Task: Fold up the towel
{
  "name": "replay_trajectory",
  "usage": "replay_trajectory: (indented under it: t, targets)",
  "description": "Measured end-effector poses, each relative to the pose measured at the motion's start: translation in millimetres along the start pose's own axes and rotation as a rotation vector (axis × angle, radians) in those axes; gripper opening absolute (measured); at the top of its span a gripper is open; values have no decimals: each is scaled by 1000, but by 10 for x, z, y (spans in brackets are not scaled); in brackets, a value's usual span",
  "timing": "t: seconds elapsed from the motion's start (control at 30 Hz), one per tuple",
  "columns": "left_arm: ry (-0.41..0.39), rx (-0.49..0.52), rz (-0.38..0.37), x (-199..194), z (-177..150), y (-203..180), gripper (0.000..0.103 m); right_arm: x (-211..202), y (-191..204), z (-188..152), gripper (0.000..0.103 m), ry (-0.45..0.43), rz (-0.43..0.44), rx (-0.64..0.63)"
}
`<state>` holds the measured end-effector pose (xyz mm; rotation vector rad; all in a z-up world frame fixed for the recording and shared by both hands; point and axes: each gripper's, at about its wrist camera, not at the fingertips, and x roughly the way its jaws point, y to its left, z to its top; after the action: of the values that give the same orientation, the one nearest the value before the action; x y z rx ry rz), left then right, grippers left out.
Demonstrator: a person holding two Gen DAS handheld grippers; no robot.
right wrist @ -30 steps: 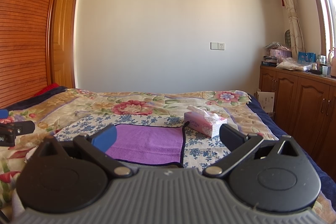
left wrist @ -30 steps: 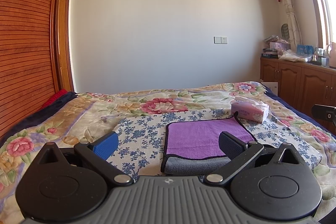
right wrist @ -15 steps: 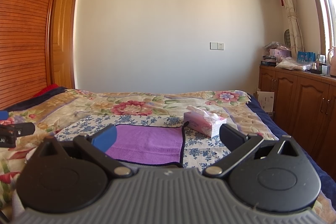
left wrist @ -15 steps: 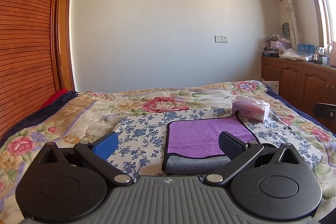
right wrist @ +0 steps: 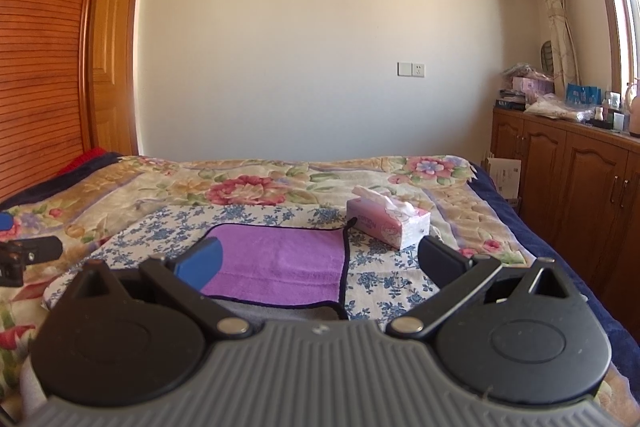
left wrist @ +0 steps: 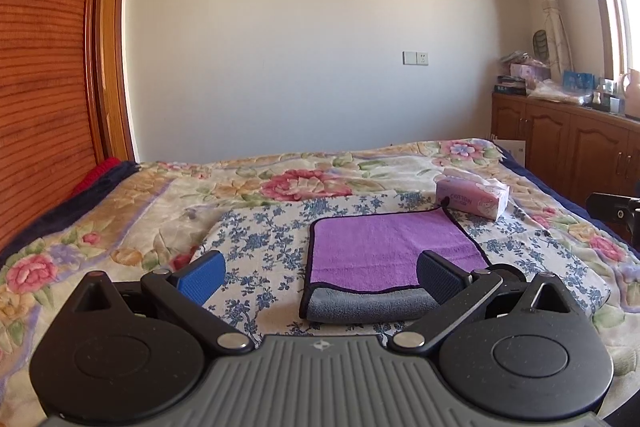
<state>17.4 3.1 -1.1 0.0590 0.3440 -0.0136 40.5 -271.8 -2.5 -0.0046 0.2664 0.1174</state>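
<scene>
A purple towel (left wrist: 384, 247) with a dark border lies folded on the blue-flowered cloth (left wrist: 264, 239) on the bed, its grey underside showing along the near edge. It also shows in the right wrist view (right wrist: 280, 259). My left gripper (left wrist: 320, 273) is open and empty, held above the bed just short of the towel's near left part. My right gripper (right wrist: 320, 259) is open and empty, held near the towel's near right part. Neither touches the towel.
A pink tissue box (left wrist: 472, 197) stands by the towel's far right corner, also in the right wrist view (right wrist: 386, 221). The floral bedspread (left wrist: 120, 211) covers the bed. Wooden cabinets (right wrist: 568, 179) stand to the right, a slatted wooden wardrobe (left wrist: 40, 87) to the left.
Both views have shifted only slightly; the left gripper has tipped a little so the towel sits lower in its view. Both grippers stay open and the towel has not moved.
</scene>
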Motion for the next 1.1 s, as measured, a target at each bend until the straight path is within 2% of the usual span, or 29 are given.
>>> replay_trajectory:
  t: [0.77, 1.1]
  targets:
    - [105, -43, -4, 395, 343, 90, 103, 374, 48, 83, 103, 99, -2, 7]
    - [164, -28, 7, 681, 302, 145, 103, 596, 49, 96, 103, 126, 0, -11]
